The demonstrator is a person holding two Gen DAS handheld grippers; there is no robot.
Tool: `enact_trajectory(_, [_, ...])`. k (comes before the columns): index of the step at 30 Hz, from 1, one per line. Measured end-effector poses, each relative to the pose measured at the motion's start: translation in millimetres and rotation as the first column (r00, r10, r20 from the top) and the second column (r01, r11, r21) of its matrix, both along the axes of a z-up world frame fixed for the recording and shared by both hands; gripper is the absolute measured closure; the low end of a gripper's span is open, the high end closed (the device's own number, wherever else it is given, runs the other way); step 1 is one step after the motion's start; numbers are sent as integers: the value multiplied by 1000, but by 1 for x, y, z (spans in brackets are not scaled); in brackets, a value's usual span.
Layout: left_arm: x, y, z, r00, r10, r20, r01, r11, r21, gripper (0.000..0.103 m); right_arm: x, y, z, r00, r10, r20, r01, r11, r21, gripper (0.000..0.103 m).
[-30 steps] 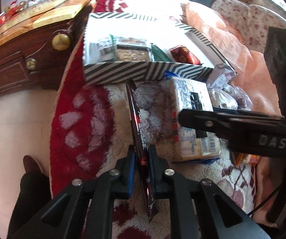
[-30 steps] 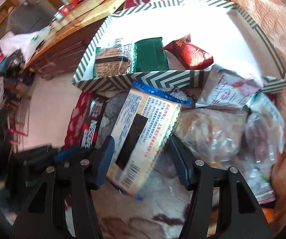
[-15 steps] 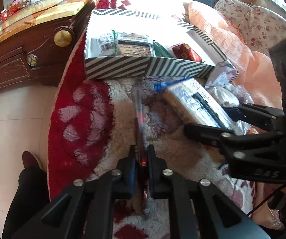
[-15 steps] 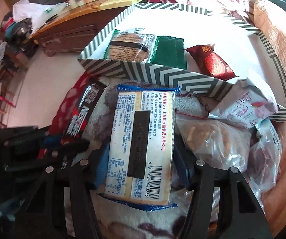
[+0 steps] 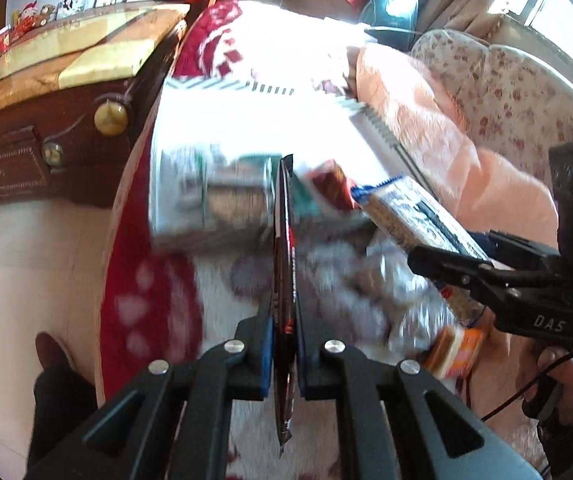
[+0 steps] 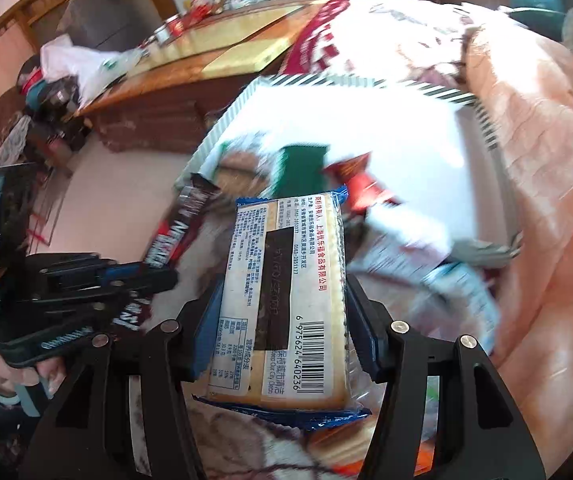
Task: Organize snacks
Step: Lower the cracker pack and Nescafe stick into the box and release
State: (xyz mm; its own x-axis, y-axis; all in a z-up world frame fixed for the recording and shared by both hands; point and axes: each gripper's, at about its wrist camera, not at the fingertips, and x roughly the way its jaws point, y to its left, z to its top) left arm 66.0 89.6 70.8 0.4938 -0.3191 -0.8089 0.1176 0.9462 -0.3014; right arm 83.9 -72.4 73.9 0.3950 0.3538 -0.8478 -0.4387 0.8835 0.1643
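My left gripper (image 5: 284, 320) is shut on a thin dark Nestle wafer packet (image 5: 283, 248), held edge-on and lifted above the rug; it also shows in the right wrist view (image 6: 182, 220). My right gripper (image 6: 284, 312) is shut on a cracker pack (image 6: 286, 296) with a blue wrapper edge and barcode, lifted off the rug; the pack also shows in the left wrist view (image 5: 418, 216). Ahead stands the striped box (image 6: 482, 116) holding a biscuit packet (image 5: 234, 200), a green packet (image 6: 300, 168) and a red packet (image 6: 360, 184).
Loose snack bags (image 6: 458, 292) lie on the red and white rug (image 5: 146, 280) right of the box. A wooden cabinet (image 5: 26, 144) stands left. An orange blanket (image 5: 426, 128) and floral cushion (image 5: 518, 92) lie right. An orange packet (image 5: 458, 352) lies under the right gripper.
Both grippers have risen and moved forward toward the striped box, each carrying its snack. The cracker pack and wafer packet are now clear of the rug.
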Motion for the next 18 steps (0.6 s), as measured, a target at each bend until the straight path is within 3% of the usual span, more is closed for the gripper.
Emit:
enact_trajectory(4, [34,0,5,1000,11,-1,-11,1000,-16,92,32,-13,5,999,-46,3,46,999,5,46])
enact_trajectory(18, [119,-26,-12,999,24,-35,-21,997,79,92,124,-36,-18,989,-142,-44,142,990,0,46])
